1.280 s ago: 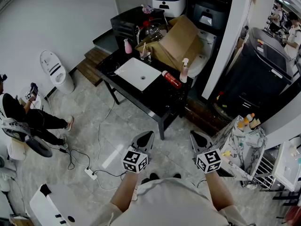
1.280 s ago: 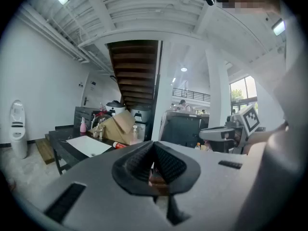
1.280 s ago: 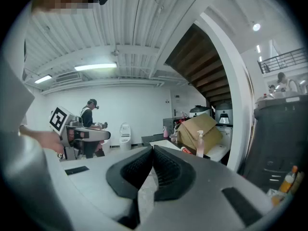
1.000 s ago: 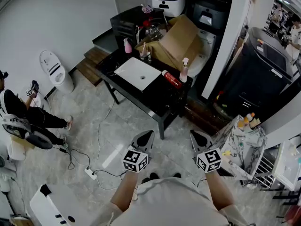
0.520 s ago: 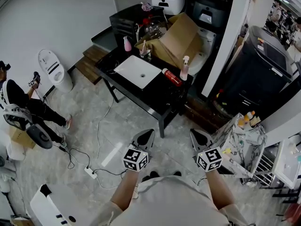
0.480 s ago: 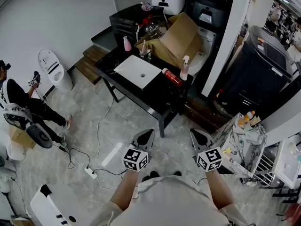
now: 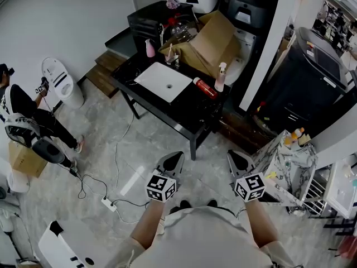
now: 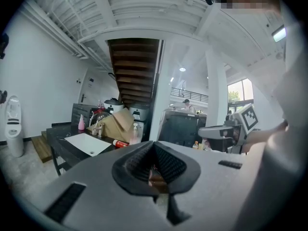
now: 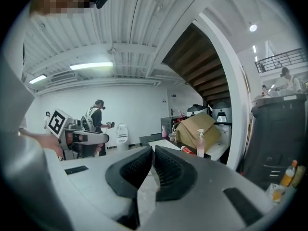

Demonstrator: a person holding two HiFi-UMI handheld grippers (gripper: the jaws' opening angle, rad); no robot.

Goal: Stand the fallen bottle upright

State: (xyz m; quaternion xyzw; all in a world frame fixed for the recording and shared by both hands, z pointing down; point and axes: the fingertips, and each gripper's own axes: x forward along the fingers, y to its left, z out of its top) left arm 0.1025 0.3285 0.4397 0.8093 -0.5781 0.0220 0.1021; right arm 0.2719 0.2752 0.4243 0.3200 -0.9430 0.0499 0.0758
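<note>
Fingers [image 8: 137, 163] on the left gripper [image 7: 173, 161] are pressed together with nothing between them, and the gripper is held low in front of the person's body, above the floor [image 7: 139, 144]. On the right gripper [image 7: 238, 161] the fingers [image 9: 168, 165] are likewise clenched and empty. Both grippers point toward the black bench [image 7: 195, 110], which stands well apart from them across a stretch of floor.

On the bench, from left to right, a pink bottle [image 7: 149, 48] stands at the far left corner and a white sink [image 7: 163, 81] is set in the top. The red bottle [image 7: 204, 87] lies on its side just right of the sink, and beside it a clear spray bottle [image 7: 222, 76] stands upright near the right edge. A cardboard box [image 7: 215, 35] leans behind them.

Nothing of the task itself looks done: the red bottle is flat on the bench and neither gripper is near it. By my reading, all of it is left. That means walking up to the bench, opening one set of fingers, taking the red bottle round its body, tipping it onto its base and letting go. The spray bottle stands close enough that it could get knocked during the tip.
</note>
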